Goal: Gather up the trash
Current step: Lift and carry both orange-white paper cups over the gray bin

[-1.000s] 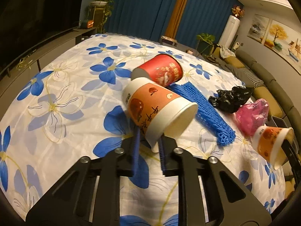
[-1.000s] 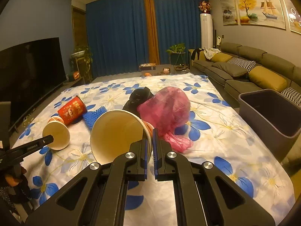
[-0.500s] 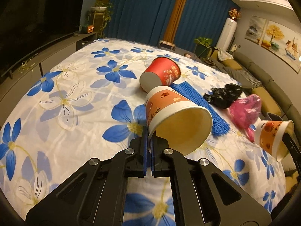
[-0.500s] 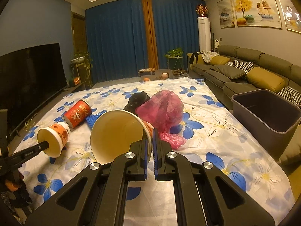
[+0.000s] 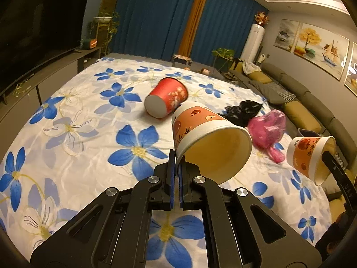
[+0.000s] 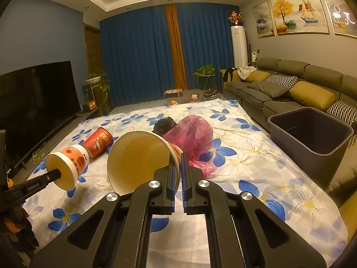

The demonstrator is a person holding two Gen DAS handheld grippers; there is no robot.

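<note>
Two orange paper cups are held off a floral sheet spread on the floor. The left gripper (image 5: 176, 174) pinches the rim wall of one orange cup (image 5: 207, 138), its fingers pressed together on the thin paper, the mouth tipped toward the camera. The right gripper (image 6: 178, 174) pinches the rim of the second orange cup (image 6: 140, 158) the same way.

Left on the sheet are a red cup (image 5: 166, 102) on its side, a black bag (image 5: 243, 109) and a pink bag (image 6: 191, 136) to the right of it.

To do this step well, I judge that both cups should be carried right toward the grey bin (image 6: 310, 131) without squeezing harder, since thin rims crumple and slip, then released over its opening.

Only the right wrist view shows the bin clearly, near the sofa (image 6: 290, 84). The left wrist view shows the red cup's closed base and the printed sides of both held cups.
</note>
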